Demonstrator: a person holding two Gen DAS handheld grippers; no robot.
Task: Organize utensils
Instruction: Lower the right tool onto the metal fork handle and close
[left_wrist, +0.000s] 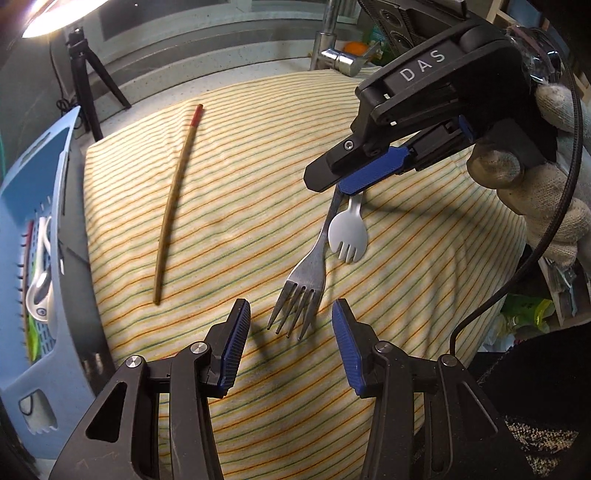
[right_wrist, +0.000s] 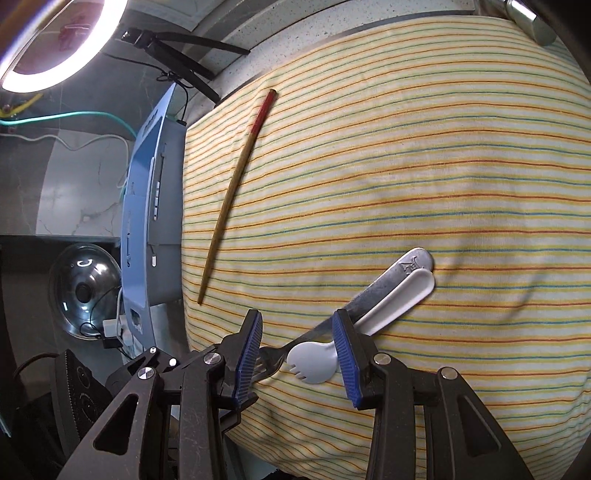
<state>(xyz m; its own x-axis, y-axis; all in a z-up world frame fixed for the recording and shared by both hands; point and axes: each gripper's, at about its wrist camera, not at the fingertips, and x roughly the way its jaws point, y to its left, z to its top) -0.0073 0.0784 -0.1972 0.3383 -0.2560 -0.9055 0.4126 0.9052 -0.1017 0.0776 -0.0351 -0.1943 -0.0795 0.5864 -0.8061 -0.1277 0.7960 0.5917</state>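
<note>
A dull metal fork (left_wrist: 303, 275) and white plastic spork (left_wrist: 344, 232) are straddled, ungrasped, by the parted right gripper (right_wrist: 297, 356); the left gripper (left_wrist: 291, 334) is held released.

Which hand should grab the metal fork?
Probably the left. Its open fingers frame the metal fork tines, with nothing else between them. The right gripper hovers over both handles, fork and white spork.

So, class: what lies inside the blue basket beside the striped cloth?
Inside the blue basket, the left wrist view shows a white spoon and something green. The basket wall hides the rest.
</note>
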